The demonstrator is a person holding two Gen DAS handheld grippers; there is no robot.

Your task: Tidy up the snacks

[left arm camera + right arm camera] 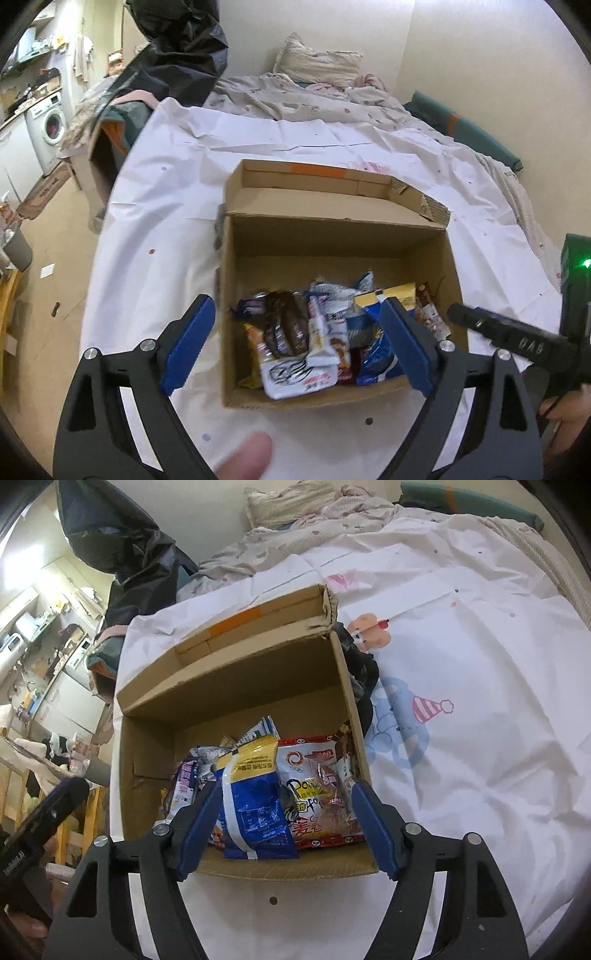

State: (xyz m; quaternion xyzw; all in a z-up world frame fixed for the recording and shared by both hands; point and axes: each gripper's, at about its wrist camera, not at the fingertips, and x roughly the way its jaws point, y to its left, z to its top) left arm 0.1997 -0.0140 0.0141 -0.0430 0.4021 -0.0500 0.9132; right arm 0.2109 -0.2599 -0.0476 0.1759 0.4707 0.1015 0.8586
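An open cardboard box (pixel 332 236) sits on a white printed sheet (pixel 162 206) and holds several snack packets. Among them are a dark brown packet (pixel 284 325), a white one (pixel 299 376) and a blue one (pixel 376 354). My left gripper (pixel 297 303) hangs open above the box's near edge with nothing between its fingers. In the right wrist view my right gripper (pixel 288 787) is open over the box (pixel 236 679). A blue-and-yellow packet (pixel 255 805) stands in the box beside its left finger (pixel 195 830), and a red-and-white packet (pixel 317 775) lies to the right.
The sheet covers a bed with a crumpled quilt (pixel 303 96) and a pillow (pixel 317 59) at the back. A black bag (pixel 177 48) hangs at the left. Floor, a washing machine (pixel 48 125) and clutter lie beyond the bed's left edge. A thumb (pixel 243 458) shows below.
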